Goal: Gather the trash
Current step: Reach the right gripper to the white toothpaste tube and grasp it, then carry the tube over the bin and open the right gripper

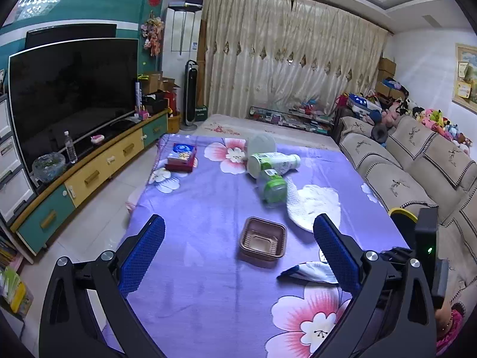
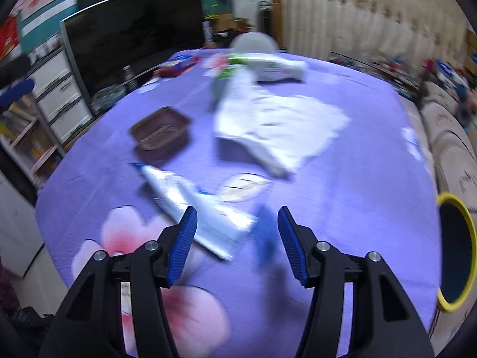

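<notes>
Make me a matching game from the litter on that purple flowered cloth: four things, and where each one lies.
Things:
1. brown square plastic tray
2. white crumpled paper towel
3. red and blue flat box
4. white and blue foil wrapper

Places:
A. far left corner
B. middle of the cloth
C. nearest the right gripper's fingers
D. against the green-labelled bottles

Pairs: 1-B, 2-D, 3-A, 4-C

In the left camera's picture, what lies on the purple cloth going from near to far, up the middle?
Wrapper → brown tray → white cloth → green-capped bottle → white bottle → white tub.
</notes>
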{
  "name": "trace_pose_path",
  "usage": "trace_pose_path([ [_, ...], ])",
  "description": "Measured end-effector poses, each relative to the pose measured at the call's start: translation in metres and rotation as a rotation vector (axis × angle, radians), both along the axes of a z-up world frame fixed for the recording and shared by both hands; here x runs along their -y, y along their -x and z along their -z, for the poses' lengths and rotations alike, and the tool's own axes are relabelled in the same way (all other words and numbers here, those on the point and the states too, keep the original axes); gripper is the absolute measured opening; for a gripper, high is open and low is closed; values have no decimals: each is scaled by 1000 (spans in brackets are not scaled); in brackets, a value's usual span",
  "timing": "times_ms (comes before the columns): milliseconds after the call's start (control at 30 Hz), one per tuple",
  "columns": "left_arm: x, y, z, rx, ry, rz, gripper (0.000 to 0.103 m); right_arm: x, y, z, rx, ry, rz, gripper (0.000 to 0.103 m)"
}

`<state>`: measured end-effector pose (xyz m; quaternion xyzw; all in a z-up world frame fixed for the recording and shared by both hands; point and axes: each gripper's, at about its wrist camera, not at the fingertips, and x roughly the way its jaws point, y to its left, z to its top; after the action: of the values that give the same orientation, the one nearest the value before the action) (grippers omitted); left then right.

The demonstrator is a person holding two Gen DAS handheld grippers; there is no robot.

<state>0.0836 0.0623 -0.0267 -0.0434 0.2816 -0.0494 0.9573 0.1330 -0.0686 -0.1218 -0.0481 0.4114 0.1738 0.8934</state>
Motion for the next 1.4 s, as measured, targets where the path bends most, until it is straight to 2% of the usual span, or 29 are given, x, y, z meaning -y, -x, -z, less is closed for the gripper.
trace_pose_path([
  [133, -5, 0, 0, -4, 2, -9, 98, -27, -3, 1, 11, 19, -77, 61],
  [500, 5, -5, 7, -25, 3, 9, 98, -45, -23, 20, -24, 79, -150, 60],
  [600, 7, -8, 8, -32, 2, 10, 98, -40, -21, 22, -19, 81, -147, 50],
  [667, 10, -9, 9, -35, 2, 12, 98, -34, -20, 21, -24, 69, -139, 37],
  [767, 13, -11, 11, -38, 0, 19, 98, -23, -19, 19, -34, 40, -120, 29],
  [1067, 23, -16, 17, -52, -5, 35, 98, 8, -6, 14, -29, -31, -52, 25],
  [1400, 34, -22, 23, -68, -12, 54, 98, 59, 6, -9, 33, -95, 69, 25],
])
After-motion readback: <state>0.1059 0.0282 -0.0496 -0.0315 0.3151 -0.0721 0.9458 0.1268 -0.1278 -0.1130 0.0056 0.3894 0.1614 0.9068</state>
